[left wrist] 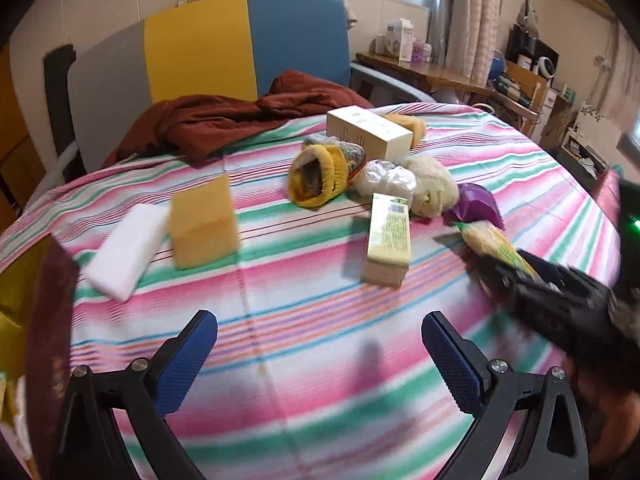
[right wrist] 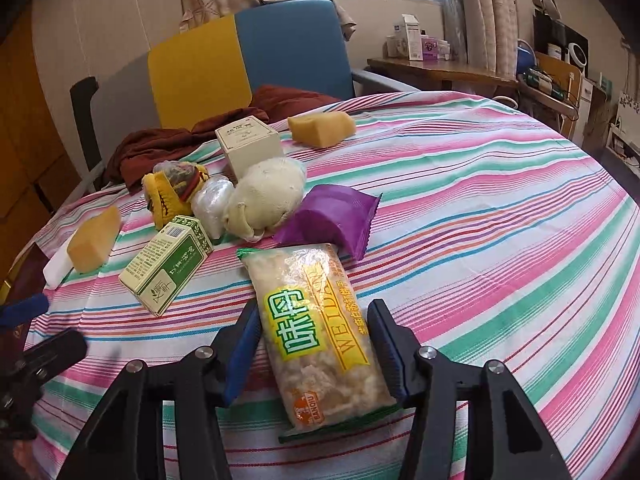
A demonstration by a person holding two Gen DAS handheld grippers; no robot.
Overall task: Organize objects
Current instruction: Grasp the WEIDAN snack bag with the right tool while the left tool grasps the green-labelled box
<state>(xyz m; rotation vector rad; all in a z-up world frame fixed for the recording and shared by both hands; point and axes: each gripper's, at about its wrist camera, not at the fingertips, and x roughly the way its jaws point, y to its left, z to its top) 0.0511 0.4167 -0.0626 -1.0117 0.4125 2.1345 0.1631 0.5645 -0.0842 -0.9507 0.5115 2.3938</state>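
Note:
A clear snack packet with green and yellow print [right wrist: 320, 328] lies on the striped bedsheet [right wrist: 500, 240]. My right gripper [right wrist: 316, 332] straddles it, one blue pad on each side; whether the pads touch the packet I cannot tell. In the left wrist view the same packet [left wrist: 492, 246] and the right gripper [left wrist: 552, 300] show at the right, blurred. My left gripper [left wrist: 318, 340] is open and empty above bare sheet. Nearby lie a green-and-cream box [right wrist: 168, 266], a purple packet [right wrist: 332, 218], a cream sock bundle [right wrist: 264, 196], and a yellow knit item [left wrist: 318, 180].
Yellow sponges [left wrist: 204, 226] [right wrist: 322, 124], a white foam block [left wrist: 126, 250], a cream box [left wrist: 368, 132] and a plastic-wrapped ball [left wrist: 386, 180] lie on the bed. A maroon cloth [left wrist: 224, 118] sits by the yellow-and-blue headboard [left wrist: 244, 44]. A cluttered desk [right wrist: 440, 66] stands at the right.

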